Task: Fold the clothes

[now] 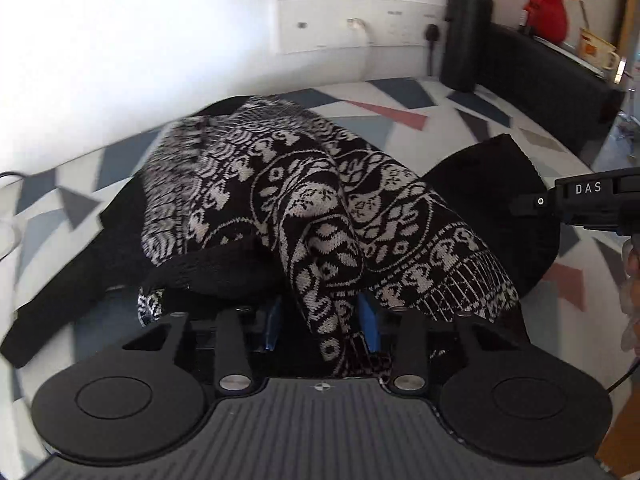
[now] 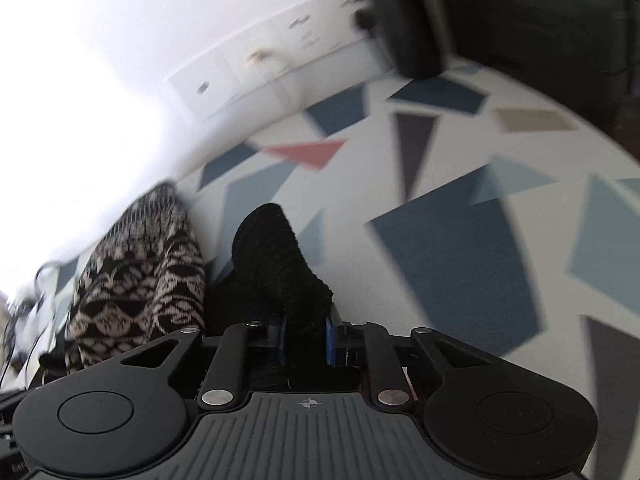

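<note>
- The patterned sweater lies bunched on the geometric-print table, in the middle; a fold of it is held between the blue pads of the left gripper.
- The right gripper is closed narrowly on the sweater's black ribbed cuff.
- The thick knit could slip from either grip, judging by its bunching, leaving the fold crooked.
- "DAS" is read on the right gripper's body.

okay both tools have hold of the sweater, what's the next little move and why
Probably lift both together and draw them apart: the left tool pinches a patterned fold of the sweater, the right tool its black ribbed edge, and the knit lies bunched on the tablecloth.
</note>
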Demonstrator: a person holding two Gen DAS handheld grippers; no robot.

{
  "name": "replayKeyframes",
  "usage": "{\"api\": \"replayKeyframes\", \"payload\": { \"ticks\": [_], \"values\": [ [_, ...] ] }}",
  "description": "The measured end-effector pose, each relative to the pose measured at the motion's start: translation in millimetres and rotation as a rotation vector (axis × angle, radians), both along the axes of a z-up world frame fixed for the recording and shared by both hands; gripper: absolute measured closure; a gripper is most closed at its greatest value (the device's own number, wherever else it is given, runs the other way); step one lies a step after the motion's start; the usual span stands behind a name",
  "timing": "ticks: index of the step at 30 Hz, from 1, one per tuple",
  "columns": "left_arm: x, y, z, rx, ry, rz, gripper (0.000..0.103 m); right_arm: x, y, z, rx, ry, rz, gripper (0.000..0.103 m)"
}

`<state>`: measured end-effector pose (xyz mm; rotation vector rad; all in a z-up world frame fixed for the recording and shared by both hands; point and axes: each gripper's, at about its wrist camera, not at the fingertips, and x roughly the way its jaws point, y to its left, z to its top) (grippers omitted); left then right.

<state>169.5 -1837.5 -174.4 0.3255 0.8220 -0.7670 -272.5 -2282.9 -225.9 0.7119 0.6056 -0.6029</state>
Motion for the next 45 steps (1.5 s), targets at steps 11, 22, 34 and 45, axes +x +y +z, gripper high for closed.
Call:
{"api": "replayKeyframes", "payload": {
  "ticks": [11, 22, 34, 45],
  "values": [
    [14, 0, 0, -0.107, 0.148, 0.042, 0.072, -31, -27, -3, -0.046, 0.061, -0.114, 0.088],
    [20, 109, 12, -0.241, 0.249, 0.403, 0.076, -19, -26, -8, -0.023, 0.079, -0.07, 0.081],
    [23, 82, 61, -0.094, 0.098, 0.356, 0.029, -15, -15, -3, -0.019, 0.092, -0.067, 0.052],
    [37, 15, 39, 0.002, 0.035, 0.287, 0.005, -7, -1, 4, -0.114, 0.205, 0.023, 0.012]
  ]
}}
